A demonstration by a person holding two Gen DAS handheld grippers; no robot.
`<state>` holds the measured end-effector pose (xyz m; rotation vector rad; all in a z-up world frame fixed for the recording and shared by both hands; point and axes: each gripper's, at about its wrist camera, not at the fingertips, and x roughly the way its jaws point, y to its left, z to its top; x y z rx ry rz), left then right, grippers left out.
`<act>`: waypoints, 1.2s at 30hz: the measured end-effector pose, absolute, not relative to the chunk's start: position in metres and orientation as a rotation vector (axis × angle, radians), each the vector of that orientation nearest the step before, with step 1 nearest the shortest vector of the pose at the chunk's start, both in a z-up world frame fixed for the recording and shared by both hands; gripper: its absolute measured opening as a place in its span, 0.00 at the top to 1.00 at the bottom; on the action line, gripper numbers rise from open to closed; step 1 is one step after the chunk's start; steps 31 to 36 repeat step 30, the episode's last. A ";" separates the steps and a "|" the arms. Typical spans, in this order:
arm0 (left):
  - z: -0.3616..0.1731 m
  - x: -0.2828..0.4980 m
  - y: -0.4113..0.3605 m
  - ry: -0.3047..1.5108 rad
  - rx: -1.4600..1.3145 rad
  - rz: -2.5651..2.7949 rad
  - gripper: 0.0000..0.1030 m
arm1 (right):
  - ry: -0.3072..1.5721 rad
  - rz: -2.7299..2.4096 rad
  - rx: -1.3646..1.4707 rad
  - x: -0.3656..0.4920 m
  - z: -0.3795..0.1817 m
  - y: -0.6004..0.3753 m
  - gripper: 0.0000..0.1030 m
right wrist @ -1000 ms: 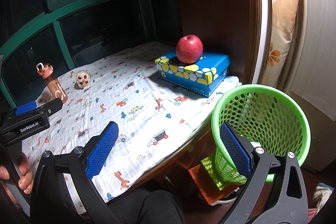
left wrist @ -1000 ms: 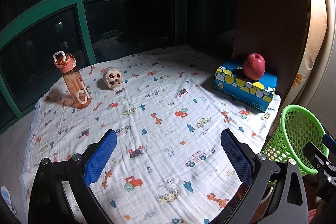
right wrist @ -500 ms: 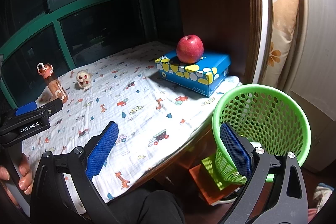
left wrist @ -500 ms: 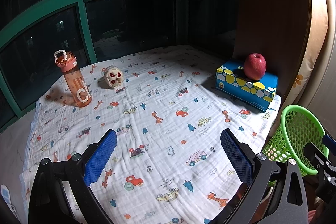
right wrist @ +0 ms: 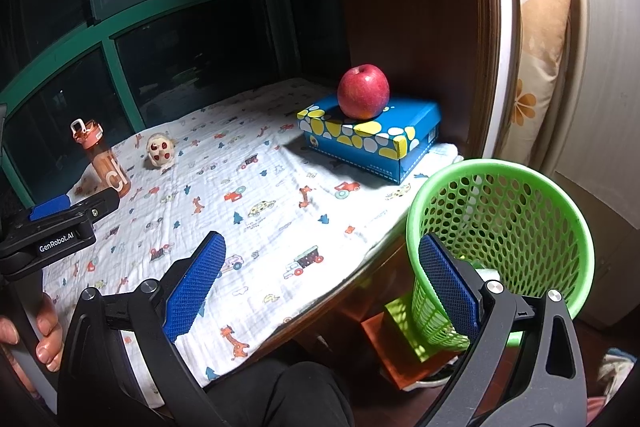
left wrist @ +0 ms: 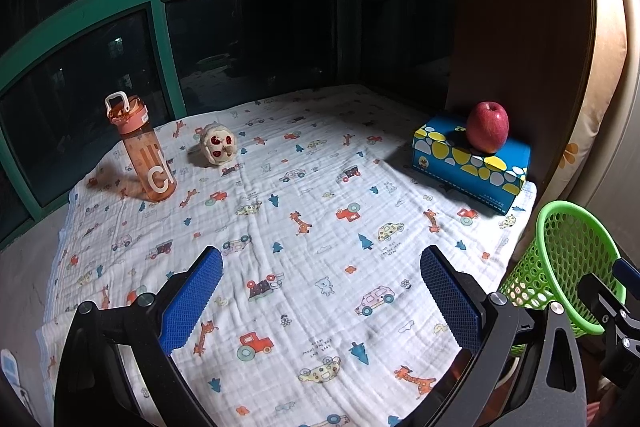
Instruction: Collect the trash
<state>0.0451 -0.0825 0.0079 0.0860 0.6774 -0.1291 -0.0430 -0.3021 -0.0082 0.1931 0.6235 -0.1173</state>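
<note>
A crumpled pale wrapper with red spots [left wrist: 216, 145] lies at the far left of the printed cloth; it also shows in the right wrist view [right wrist: 160, 151]. A green mesh basket [right wrist: 500, 227] stands beside the table's right edge, and shows in the left wrist view [left wrist: 568, 263]. My left gripper [left wrist: 320, 301] is open and empty over the near cloth. My right gripper [right wrist: 324, 287] is open and empty over the table's near edge, its right finger in front of the basket.
An orange water bottle [left wrist: 142, 149] stands left of the wrapper. A red apple [left wrist: 487, 127] sits on a blue box [left wrist: 472, 163] at the right, against a wooden panel. Dark windows run behind the table. The left gripper's body [right wrist: 52, 231] shows at left.
Both views have shifted very slightly; the grippers stay open and nothing on the table has moved.
</note>
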 end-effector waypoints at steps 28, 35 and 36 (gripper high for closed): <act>0.002 0.049 -0.076 0.700 0.061 -0.099 0.07 | 0.642 -0.083 0.188 -0.035 -0.015 -0.292 0.07; 0.002 0.049 -0.073 0.700 0.061 -0.092 0.07 | 0.644 -0.078 0.185 -0.034 -0.015 -0.290 0.07; 0.002 0.049 -0.073 0.700 0.061 -0.092 0.07 | 0.644 -0.078 0.185 -0.034 -0.015 -0.290 0.07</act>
